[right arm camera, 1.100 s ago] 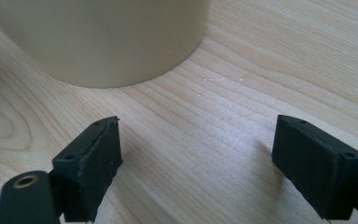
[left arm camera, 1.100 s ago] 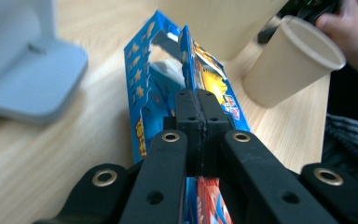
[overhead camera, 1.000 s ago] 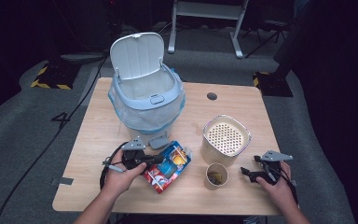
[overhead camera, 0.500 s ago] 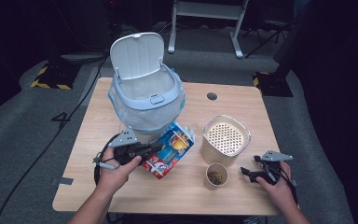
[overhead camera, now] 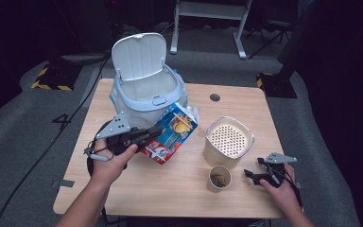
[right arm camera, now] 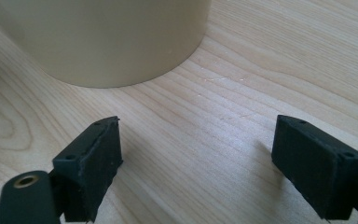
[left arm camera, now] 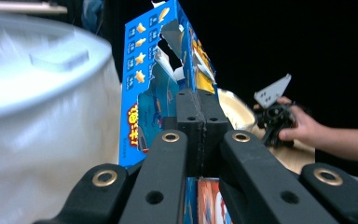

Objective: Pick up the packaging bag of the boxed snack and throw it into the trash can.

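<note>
Currently lifting torn snack box (overhead camera: 170,133) with left gripper (overhead camera: 157,131), jaws clamped tight on box wall, box tilted just near of open-lidded bin (overhead camera: 144,90). Best raised above bin rim before swinging far, torn flap kept off raised lid. Right gripper (overhead camera: 252,175) resting on table (overhead camera: 179,198) at near right, jaws wide apart, empty. Strainer container (overhead camera: 229,142) and paper cup (overhead camera: 219,178) right of box; open room left.

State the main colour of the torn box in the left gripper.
Blue, on the box; clearest in the left gripper view.
</note>
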Demonstrator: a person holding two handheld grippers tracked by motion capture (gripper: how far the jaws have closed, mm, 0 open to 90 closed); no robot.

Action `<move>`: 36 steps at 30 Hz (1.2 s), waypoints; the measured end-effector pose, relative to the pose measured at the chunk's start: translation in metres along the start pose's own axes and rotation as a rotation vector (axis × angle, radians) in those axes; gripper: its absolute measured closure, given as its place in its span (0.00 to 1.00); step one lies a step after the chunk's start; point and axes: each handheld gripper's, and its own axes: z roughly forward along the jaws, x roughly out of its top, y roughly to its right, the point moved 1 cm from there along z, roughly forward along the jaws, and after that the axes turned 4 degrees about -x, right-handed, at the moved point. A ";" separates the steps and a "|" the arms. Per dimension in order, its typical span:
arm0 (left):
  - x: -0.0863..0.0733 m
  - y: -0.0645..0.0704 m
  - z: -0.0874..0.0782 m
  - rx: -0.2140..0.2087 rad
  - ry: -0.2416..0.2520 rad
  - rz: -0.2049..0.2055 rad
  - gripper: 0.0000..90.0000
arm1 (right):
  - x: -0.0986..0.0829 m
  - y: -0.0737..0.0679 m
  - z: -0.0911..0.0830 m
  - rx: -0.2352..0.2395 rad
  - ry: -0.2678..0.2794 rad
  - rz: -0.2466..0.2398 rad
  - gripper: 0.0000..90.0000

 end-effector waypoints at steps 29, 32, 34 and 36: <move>0.098 -0.013 -0.007 0.036 0.091 0.098 0.99 | 0.000 0.000 0.000 0.000 0.000 0.000 0.18; 0.105 -0.015 -0.006 0.039 0.096 0.102 1.00 | 0.000 0.000 0.000 0.000 0.000 0.000 0.18; 0.113 -0.018 -0.007 0.041 0.107 0.111 1.00 | 0.000 0.000 0.000 0.002 0.001 0.000 0.18; 0.119 -0.019 -0.008 0.047 0.111 0.119 0.99 | 0.000 0.000 0.000 0.000 0.000 0.000 0.18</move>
